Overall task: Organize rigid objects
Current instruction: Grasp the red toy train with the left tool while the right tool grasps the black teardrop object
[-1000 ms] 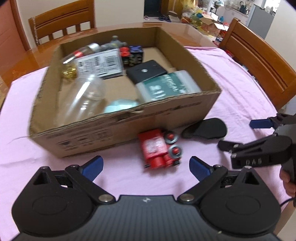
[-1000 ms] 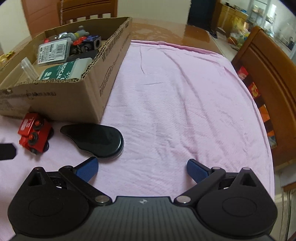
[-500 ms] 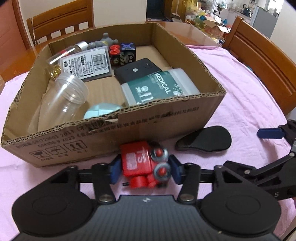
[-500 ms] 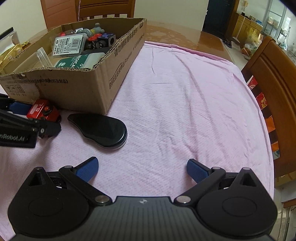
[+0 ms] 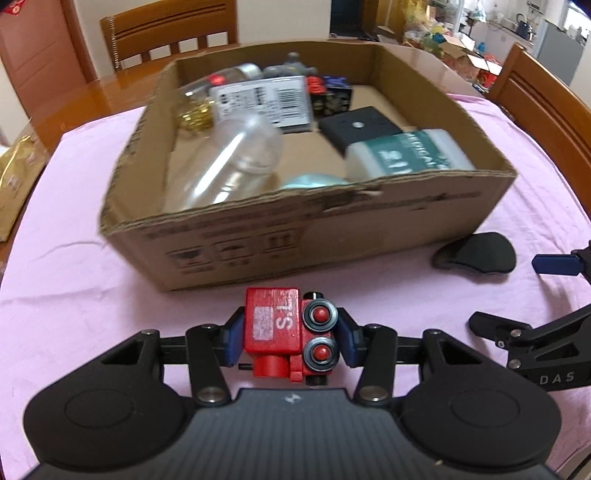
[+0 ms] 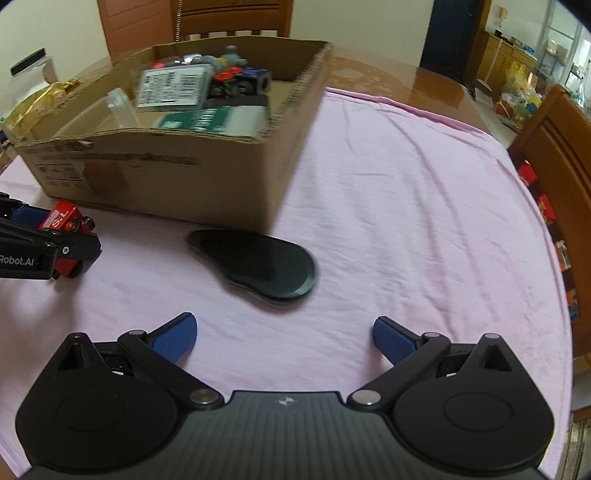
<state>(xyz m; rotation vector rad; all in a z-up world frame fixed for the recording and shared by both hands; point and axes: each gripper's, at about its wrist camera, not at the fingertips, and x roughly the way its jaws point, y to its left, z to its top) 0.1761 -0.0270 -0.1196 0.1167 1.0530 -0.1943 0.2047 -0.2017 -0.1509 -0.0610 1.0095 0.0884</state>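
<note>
Left gripper [image 5: 290, 341]: jaws closed on the red toy train [image 5: 286, 338], with 1 blue pad [image 5: 233, 341] against each side of it. In the left wrist view the train sits at lower centre of the frame, 2 grey wheels with red hubs facing up on its right side. Whether it rests on the pink tablecloth [image 5: 74, 295] or is raised off it cannot be determined.

In the right wrist view the same gripper [image 6: 44, 254] and train [image 6: 64, 225] appear at the left edge of the frame, in front of the cardboard box [image 6: 159, 184].

Right gripper [image 6: 284, 336]: jaws spread wide, nothing between them. It sits at lower centre of its own frame. The black teardrop-shaped object [image 6: 258, 264] lies flat on the cloth just beyond the fingertips, near the front right corner of the box.

In the left wrist view the right gripper [image 5: 535, 295] shows at the right edge, with the teardrop object [image 5: 476, 253] just beside it on the cloth.

Cardboard box [image 5: 295, 236], centre of the left wrist frame, contents:
- clear plastic bottle [image 5: 229, 166], lying on its side, left;
- green-and-white case [image 5: 402, 157], front right;
- black flat box [image 5: 360, 127] behind it;
- barcode-labelled package [image 5: 262, 98], rear centre;
- small dark cubes [image 5: 332, 94], rear, blurred.

A wooden chair [image 5: 173, 29] stands behind the table, upper left.
</note>
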